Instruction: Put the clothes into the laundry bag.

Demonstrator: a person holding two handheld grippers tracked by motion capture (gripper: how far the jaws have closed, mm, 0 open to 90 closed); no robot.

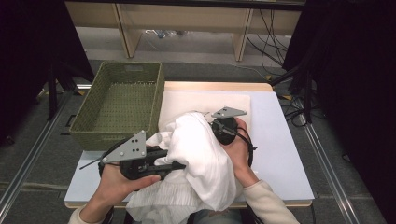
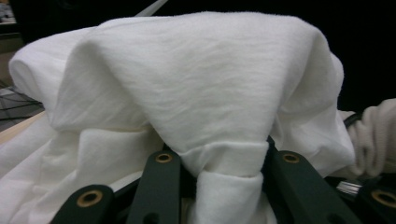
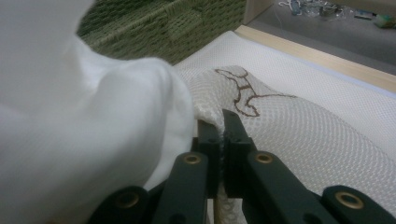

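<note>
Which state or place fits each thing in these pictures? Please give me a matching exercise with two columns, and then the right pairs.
Things:
1. white cloth
2. mesh bag
3. green basket
4. left gripper

States or places:
A. stands at the table's far left, with nothing inside
B. its edge is pinched by the right gripper
C. shut on a fold of white fabric
D. draped in a heap between the two hands

Pairs: 1-D, 2-B, 3-A, 4-C

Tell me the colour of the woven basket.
Olive green basket, best seen in the high view.
</note>
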